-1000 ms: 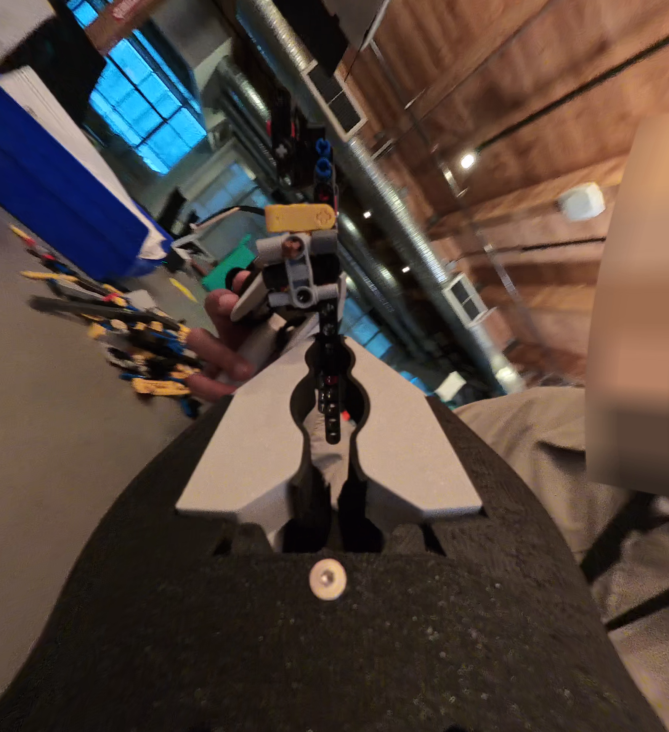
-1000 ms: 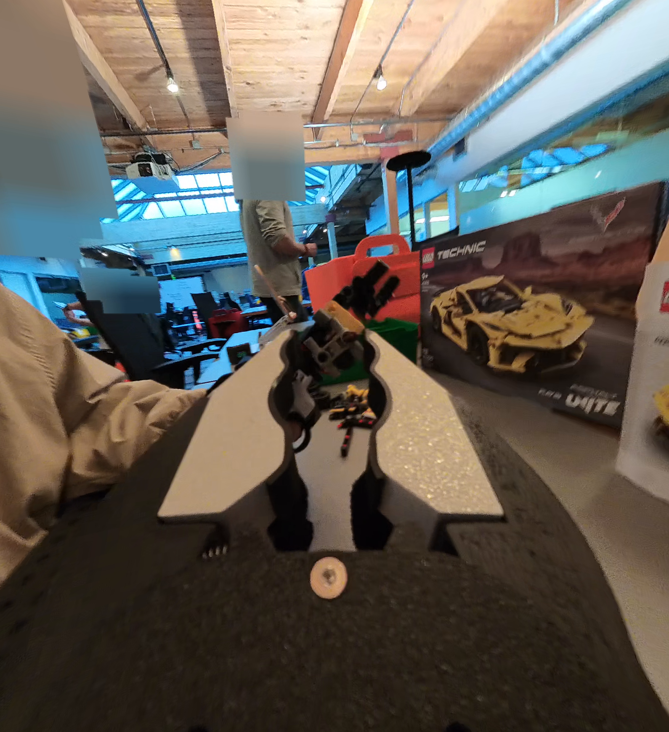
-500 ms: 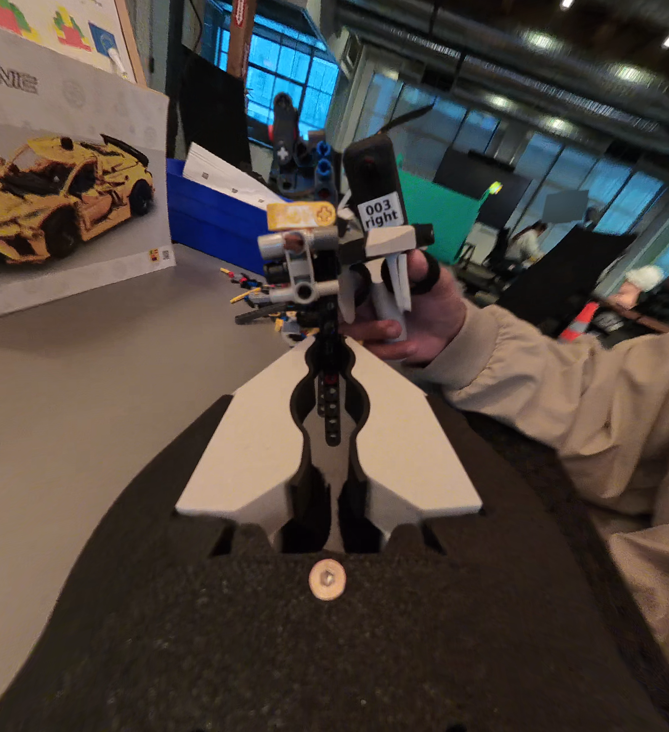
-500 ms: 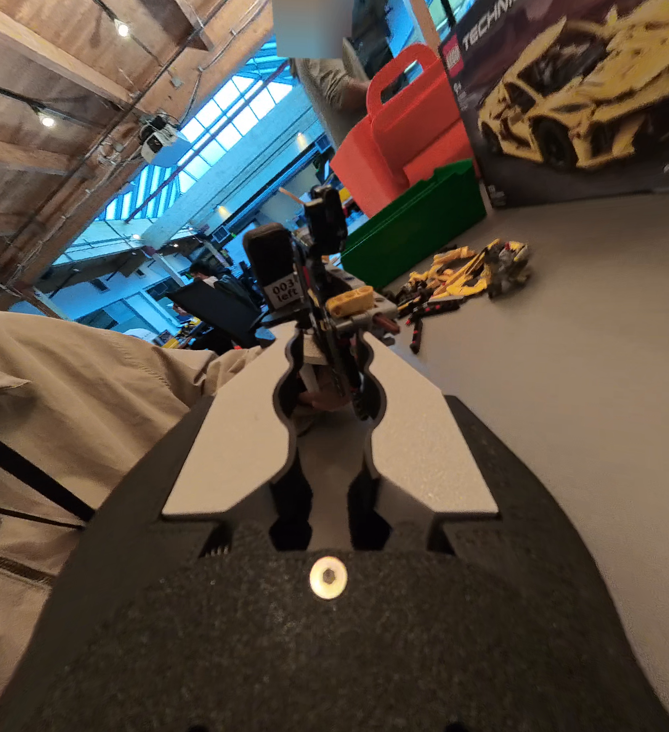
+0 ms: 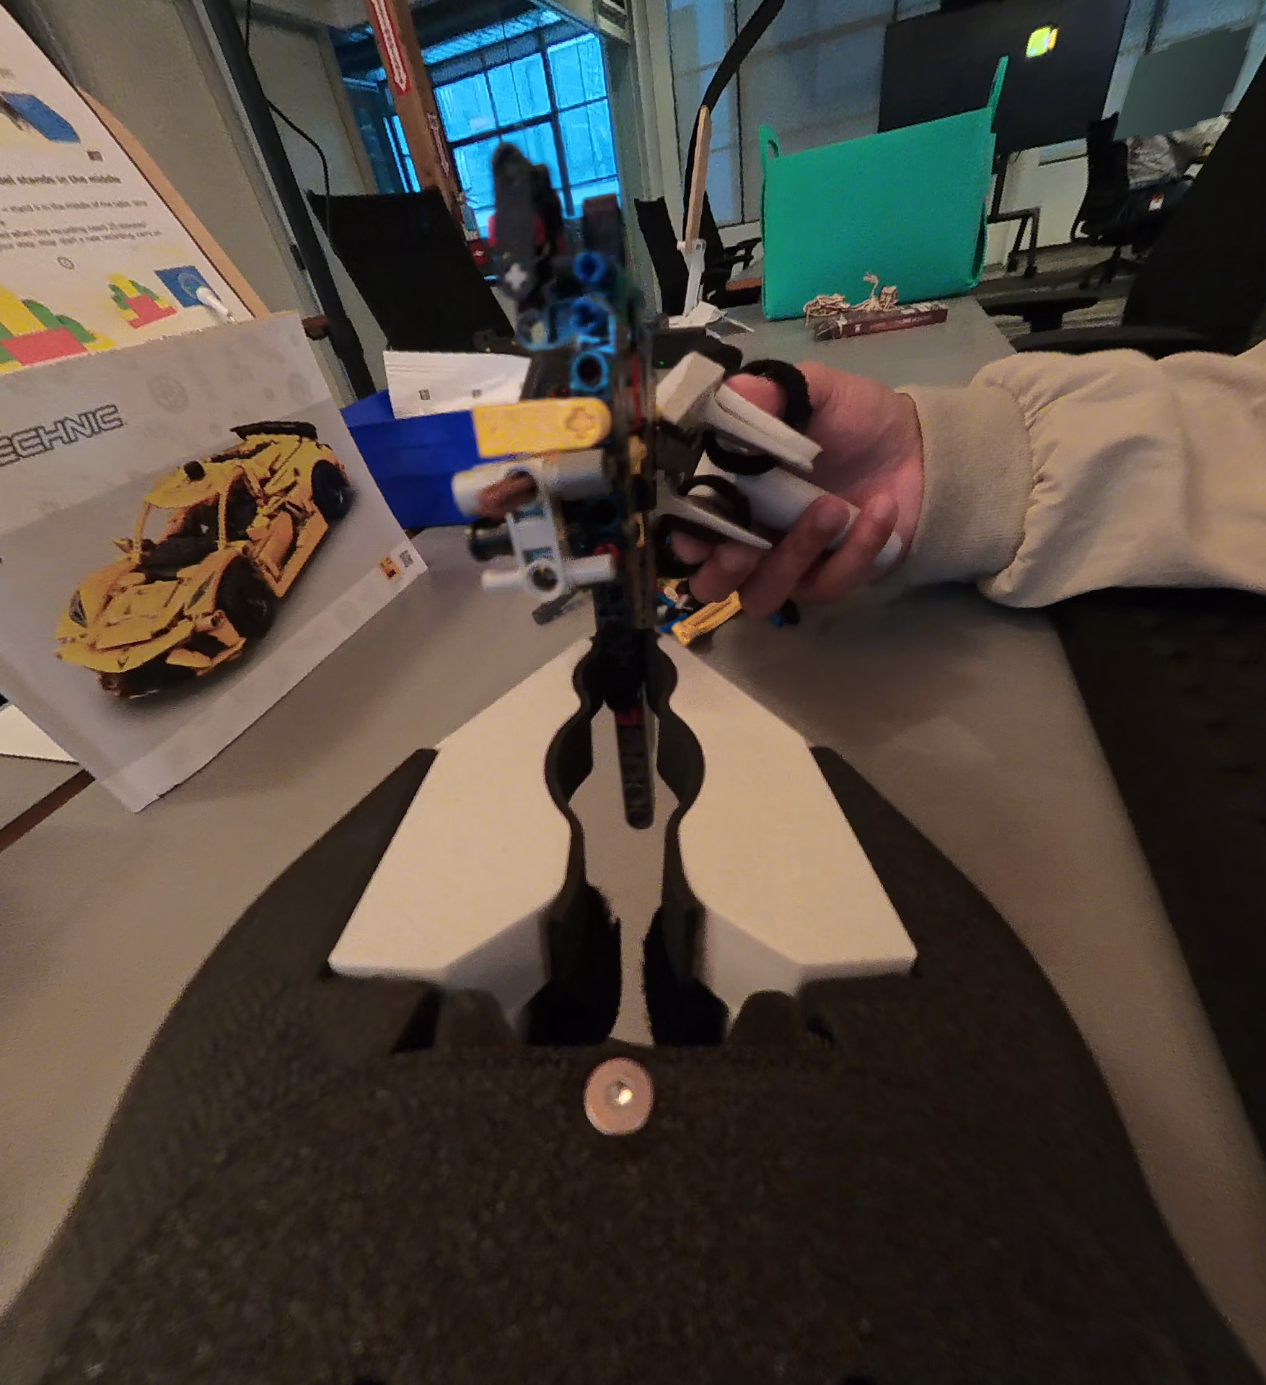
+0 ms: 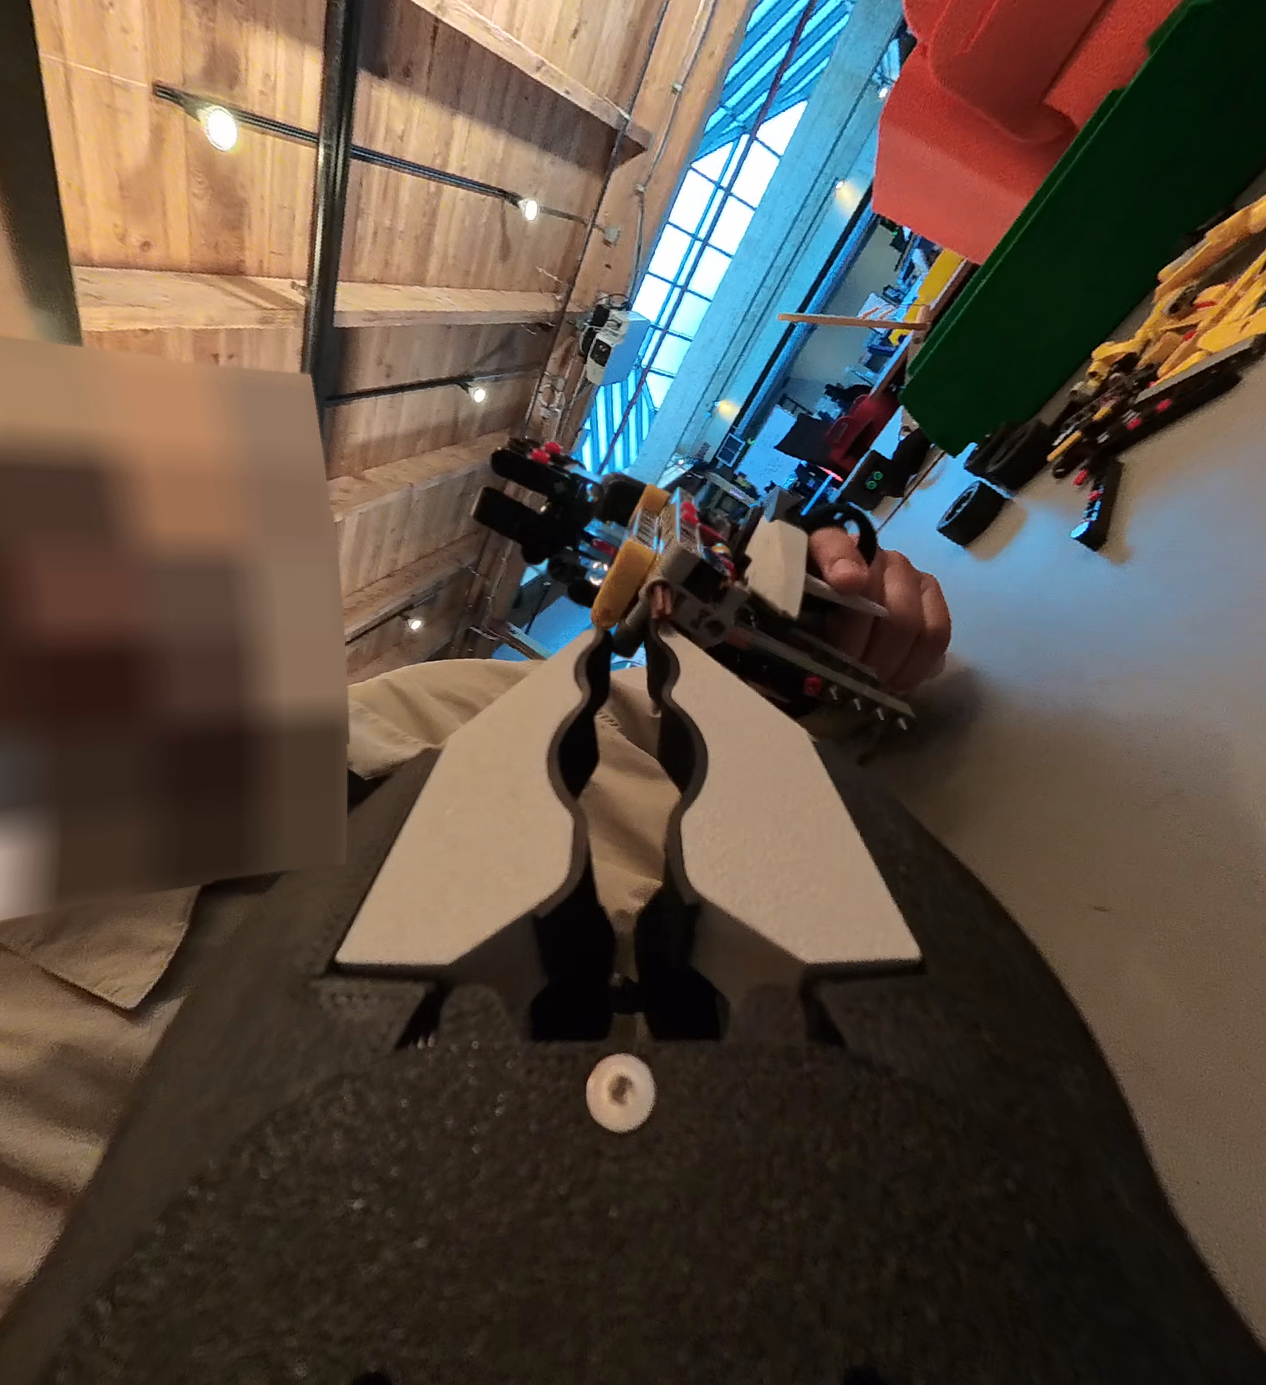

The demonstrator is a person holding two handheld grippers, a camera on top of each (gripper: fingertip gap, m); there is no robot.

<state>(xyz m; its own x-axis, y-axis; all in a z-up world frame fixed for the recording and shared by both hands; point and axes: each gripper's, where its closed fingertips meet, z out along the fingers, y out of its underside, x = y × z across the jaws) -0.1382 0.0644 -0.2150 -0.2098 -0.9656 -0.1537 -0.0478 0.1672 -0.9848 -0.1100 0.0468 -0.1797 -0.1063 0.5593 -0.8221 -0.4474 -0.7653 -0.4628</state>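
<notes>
My left gripper [image 5: 624, 659] is shut on the long black beam [image 5: 633, 757] of a small brick assembly [image 5: 540, 510] and holds it upright above the grey table. The assembly carries a yellow piece [image 5: 540, 427], grey connectors and blue pins. A hand [image 5: 839, 487] holding the other gripper's handle is just behind it on the right. In the right wrist view my right gripper [image 6: 628, 643] has its jaws almost together on a grey connector end of the assembly [image 6: 689, 592], just under the yellow piece [image 6: 618, 588]. The hand on the left gripper [image 6: 899, 622] shows beyond.
A booklet with a yellow car [image 5: 165, 539] stands at the left, with a blue bin [image 5: 405, 465] behind it. Loose pieces [image 5: 704, 618] lie under the assembly. The right wrist view shows a green bin [image 6: 1109, 262], an orange case [image 6: 989, 127], a pile of yellow and black parts [image 6: 1199, 322] and a wheel [image 6: 974, 513]. Across from one pair of fingers to the other is roughly 6 cm.
My right gripper's jaws have closed from wide apart to nearly together at the assembly. Both views have swung round. My left gripper has kept its hold on the beam.
</notes>
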